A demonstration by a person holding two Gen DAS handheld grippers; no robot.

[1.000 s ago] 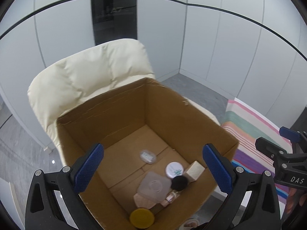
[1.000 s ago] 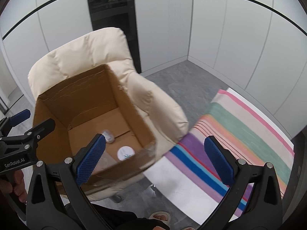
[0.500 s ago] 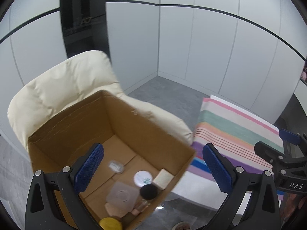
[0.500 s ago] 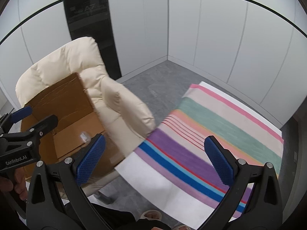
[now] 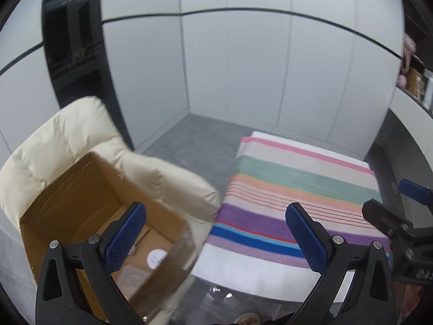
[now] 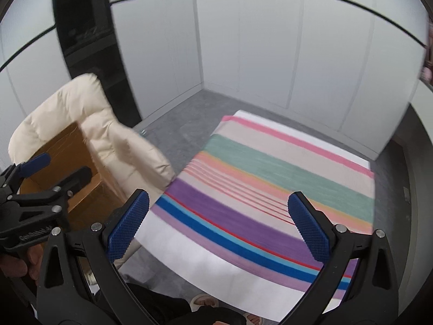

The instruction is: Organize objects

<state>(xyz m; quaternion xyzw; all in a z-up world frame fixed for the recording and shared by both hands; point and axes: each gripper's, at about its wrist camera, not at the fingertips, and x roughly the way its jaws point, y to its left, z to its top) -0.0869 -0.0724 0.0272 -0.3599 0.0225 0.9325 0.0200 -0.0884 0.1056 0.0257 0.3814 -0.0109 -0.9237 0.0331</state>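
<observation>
An open brown cardboard box (image 5: 81, 189) sits upright on a cream padded chair (image 5: 67, 132). On its floor lie a round white lid (image 5: 157, 256) and a translucent squarish lid (image 5: 132, 277), near each other, both blurred

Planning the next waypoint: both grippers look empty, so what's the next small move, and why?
Probably swing the left gripper back down over the cardboard box on the cream chair. Both it and the right gripper are open and empty, over the striped cloth, which shows nothing to pick.
</observation>
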